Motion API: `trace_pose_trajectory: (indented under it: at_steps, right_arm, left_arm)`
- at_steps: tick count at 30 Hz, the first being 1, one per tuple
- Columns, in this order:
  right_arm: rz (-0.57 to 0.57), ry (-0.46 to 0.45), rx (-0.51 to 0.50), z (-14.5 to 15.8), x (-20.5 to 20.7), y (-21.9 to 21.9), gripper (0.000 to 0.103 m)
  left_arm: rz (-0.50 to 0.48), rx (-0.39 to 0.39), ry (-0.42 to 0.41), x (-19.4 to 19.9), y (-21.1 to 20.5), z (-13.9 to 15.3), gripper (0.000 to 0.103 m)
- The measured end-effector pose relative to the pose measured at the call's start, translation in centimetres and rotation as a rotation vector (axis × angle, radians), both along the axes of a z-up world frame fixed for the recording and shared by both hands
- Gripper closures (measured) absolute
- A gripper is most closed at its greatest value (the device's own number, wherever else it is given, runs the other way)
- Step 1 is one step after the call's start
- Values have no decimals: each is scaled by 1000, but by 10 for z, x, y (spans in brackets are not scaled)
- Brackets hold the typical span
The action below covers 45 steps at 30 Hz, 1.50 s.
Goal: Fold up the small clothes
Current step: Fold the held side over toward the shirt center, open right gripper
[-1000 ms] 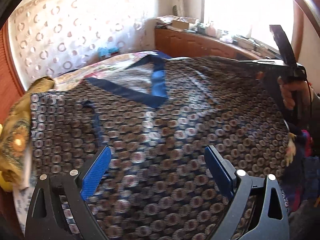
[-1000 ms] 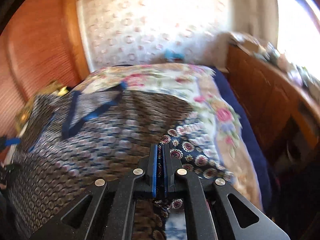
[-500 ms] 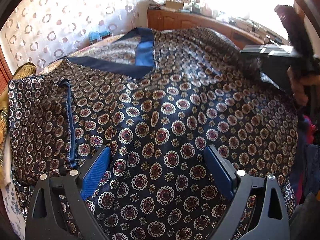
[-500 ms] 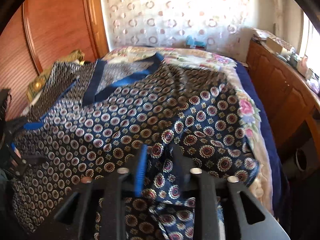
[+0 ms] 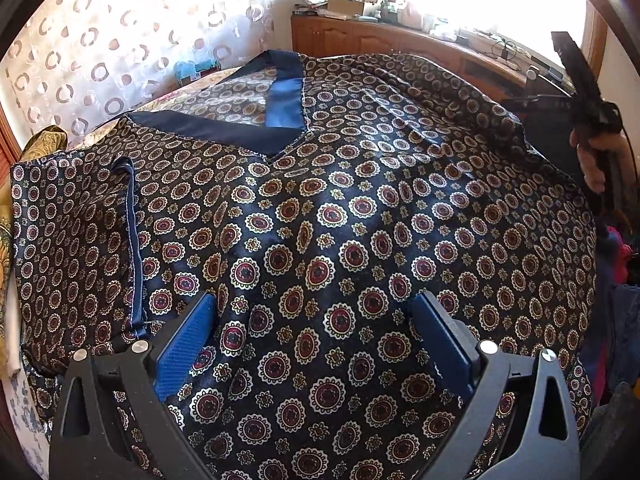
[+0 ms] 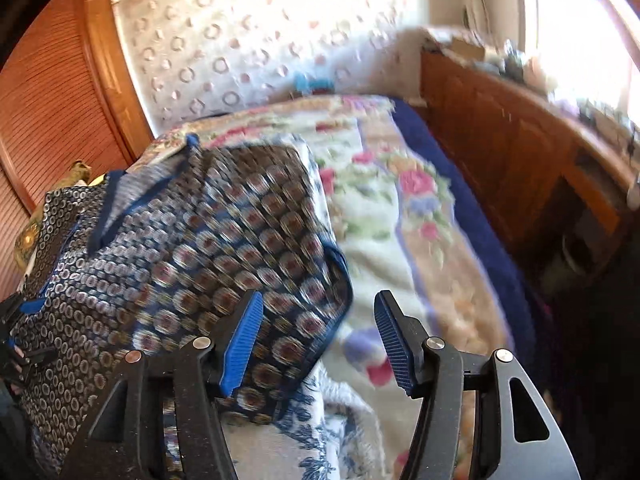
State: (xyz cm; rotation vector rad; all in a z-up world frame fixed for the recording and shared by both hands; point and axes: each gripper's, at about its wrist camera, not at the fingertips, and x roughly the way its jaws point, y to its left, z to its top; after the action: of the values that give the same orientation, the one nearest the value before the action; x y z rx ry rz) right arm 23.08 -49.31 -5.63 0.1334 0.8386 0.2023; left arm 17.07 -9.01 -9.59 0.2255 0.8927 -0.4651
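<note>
Both my tongs are spread wide now: left gripper (image 5: 312, 344) empty over the shirt (image 5: 340, 220), right gripper (image 6: 316, 340), clamped on its hem a second ago, has released. Shirt lies flat on the floral blanket (image 6: 400, 208), under my left fingers, beside my right. Wooden cabinet (image 6: 520, 148) flanks the bed.

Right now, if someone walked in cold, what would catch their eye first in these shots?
The navy medallion-print shirt with its blue V-neck band, spread wide across the left wrist view. To its right in the right wrist view lies the floral blanket on the bed. Both the left gripper and right gripper hold their jaws open, gripping nothing.
</note>
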Motion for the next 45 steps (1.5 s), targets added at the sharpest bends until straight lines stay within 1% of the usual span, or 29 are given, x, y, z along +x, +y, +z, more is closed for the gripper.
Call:
trace_pose_trajectory:
  at_steps: [3,5,8,10,12,13,14,15,17,22,28,32,33,34,35,36,37,40,44,45]
  right_arm:
    - [12,58,84,-13,0,-7,43]
    - [14,86,100,-18,0,-7,43]
    - [24,86,95,-17,-4,-6,43]
    - [28,64,63,-13,-4,-1,58]
    - [32,46,24,-10,2,12,86]
    - [37,32,4,-8,2,17,94]
    - [45,17,-11,-7,4,27,97]
    - [50,-1,-22,-7,12,43,97]
    - [61,-39,-36,1,14,54,97]
    - [132,-126,-62,35,11,86,97]
    - [295,-227,-91,70,1,156,97]
    - [393,-252,-104,73,-7,195,97]
    - [409,-255,-115,71,-7,203,95]
    - [414,-251,-127,68,-4,208,89]
    - [414,-244,-137,64,0,212,73]
    - [415,-238,-138,63,2,211,59]
    - [412,-237,-133,61,4,208,58]
    - [396,-224,-117,61,16,202,56]
    - [327,-191,-124,66,24,187,55]
    - [302,-177,-132,61,28,181,55]
  left_arm:
    - [0,0,0,0,1,0,4]
    - [0,0,0,-1,1,0,4]
    - [0,0,0,-1,1,0,4]
    - [0,0,0,0,1,0,4]
    - [1,-1,0,-1,1,0,4]
    - [1,-1,0,-1,1,0,4]
    - [1,-1,0,-1,1,0,4]
    - [1,-1,0,-1,1,0,4]
    - [1,-1,0,-1,1,0,4]
    - [1,-1,0,-1,1,0,4]
    - [1,-1,0,-1,1,0,4]
    - [2,-1,0,-1,1,0,4]
    - [2,-1,0,0,0,0,4]
    - [2,-1,0,0,0,0,4]
    - [2,-1,0,0,0,0,4]
    - [2,-1,0,0,0,0,4]
    - [2,-1,0,0,-1,0,4]
    - [2,-1,0,0,0,0,4]
    - [2,-1,0,0,0,0,4]
    - [2,-1,0,0,0,0,4]
